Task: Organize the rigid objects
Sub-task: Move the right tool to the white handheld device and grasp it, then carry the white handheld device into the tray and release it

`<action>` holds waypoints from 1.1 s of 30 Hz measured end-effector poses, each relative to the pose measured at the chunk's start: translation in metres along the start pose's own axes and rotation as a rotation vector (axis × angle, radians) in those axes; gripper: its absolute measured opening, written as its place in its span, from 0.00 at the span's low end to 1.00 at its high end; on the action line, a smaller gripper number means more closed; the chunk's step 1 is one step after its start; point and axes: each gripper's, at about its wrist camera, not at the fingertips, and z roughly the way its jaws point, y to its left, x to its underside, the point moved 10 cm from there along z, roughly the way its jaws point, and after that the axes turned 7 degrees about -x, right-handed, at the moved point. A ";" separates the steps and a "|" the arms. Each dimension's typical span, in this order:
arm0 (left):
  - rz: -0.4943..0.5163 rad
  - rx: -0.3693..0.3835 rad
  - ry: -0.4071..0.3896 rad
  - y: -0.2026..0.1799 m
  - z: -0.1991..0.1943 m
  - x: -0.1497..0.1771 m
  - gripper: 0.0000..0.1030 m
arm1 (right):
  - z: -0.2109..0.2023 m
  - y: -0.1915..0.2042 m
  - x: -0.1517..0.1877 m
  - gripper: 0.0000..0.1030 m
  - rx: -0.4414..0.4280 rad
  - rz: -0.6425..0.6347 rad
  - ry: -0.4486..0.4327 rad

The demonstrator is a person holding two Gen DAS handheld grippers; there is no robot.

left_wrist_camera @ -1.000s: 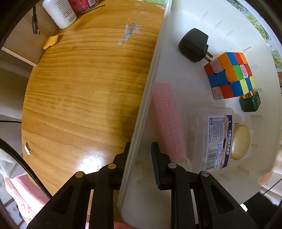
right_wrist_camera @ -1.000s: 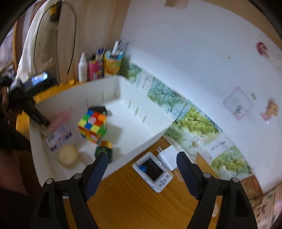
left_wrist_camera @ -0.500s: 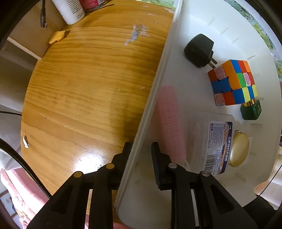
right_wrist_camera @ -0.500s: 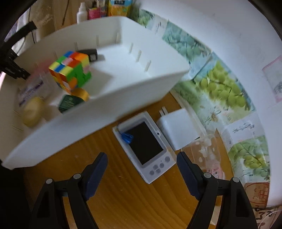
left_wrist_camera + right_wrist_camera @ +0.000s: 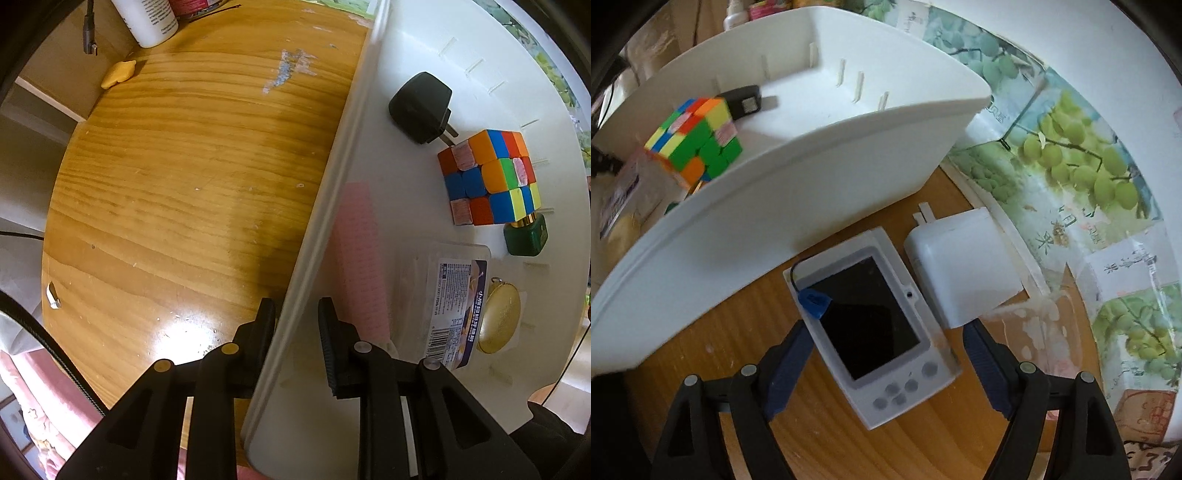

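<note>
The left gripper (image 5: 295,325) is pinching the near wall of the white bin (image 5: 325,206), one finger outside over the wooden table (image 5: 177,177), one inside; the bin is holding a black plug (image 5: 419,107), a colour cube (image 5: 487,177), a green bottle (image 5: 524,236), a clear labelled box (image 5: 458,306) and a gold disc (image 5: 498,321); the right gripper (image 5: 886,354) is standing wide open and empty, its fingers flanking a white handheld console (image 5: 875,332) lying on the table beside a white charger (image 5: 964,273), just outside the bin
</note>
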 end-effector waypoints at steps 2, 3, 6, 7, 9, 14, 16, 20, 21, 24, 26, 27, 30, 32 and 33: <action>0.000 0.003 -0.001 -0.001 -0.001 -0.002 0.25 | 0.002 -0.002 -0.003 0.80 -0.015 0.030 -0.003; -0.002 0.006 -0.001 -0.001 -0.001 -0.002 0.25 | 0.002 -0.002 -0.004 0.80 -0.024 0.040 -0.007; -0.006 0.010 -0.003 -0.001 -0.001 -0.003 0.25 | 0.003 -0.001 -0.009 0.77 -0.040 0.055 -0.022; -0.006 0.010 -0.005 -0.001 -0.002 -0.003 0.25 | 0.002 0.000 -0.011 0.71 -0.051 0.064 -0.031; -0.004 0.009 -0.008 -0.001 -0.001 -0.003 0.26 | 0.000 0.003 -0.011 0.66 -0.052 0.088 -0.042; 0.014 0.008 -0.016 -0.001 -0.004 -0.002 0.26 | -0.003 0.004 -0.011 0.64 -0.017 0.192 -0.064; 0.030 0.001 -0.020 -0.002 -0.004 -0.001 0.26 | -0.007 0.006 -0.005 0.62 0.002 0.288 -0.076; 0.053 -0.004 -0.020 -0.007 -0.006 0.000 0.26 | -0.017 0.018 0.014 0.58 -0.003 0.464 -0.122; 0.056 -0.005 -0.020 -0.007 -0.006 0.000 0.26 | -0.019 0.021 0.019 0.58 -0.001 0.497 -0.130; 0.066 -0.012 -0.019 -0.010 -0.007 0.000 0.26 | -0.027 0.036 0.042 0.58 0.007 0.616 -0.154; 0.073 -0.015 -0.020 -0.011 -0.008 -0.001 0.26 | -0.032 0.048 0.055 0.58 -0.001 0.673 -0.162; 0.076 -0.017 -0.023 -0.012 -0.009 -0.001 0.26 | -0.034 0.055 0.063 0.58 -0.005 0.706 -0.160; 0.081 -0.018 -0.028 -0.014 -0.010 -0.001 0.26 | -0.039 0.074 0.090 0.58 -0.027 0.798 -0.149; 0.083 -0.019 -0.031 -0.014 -0.010 0.000 0.26 | -0.043 0.084 0.101 0.58 -0.058 0.853 -0.152; 0.085 -0.021 -0.032 -0.015 -0.011 0.000 0.26 | -0.046 0.089 0.105 0.58 -0.070 0.876 -0.162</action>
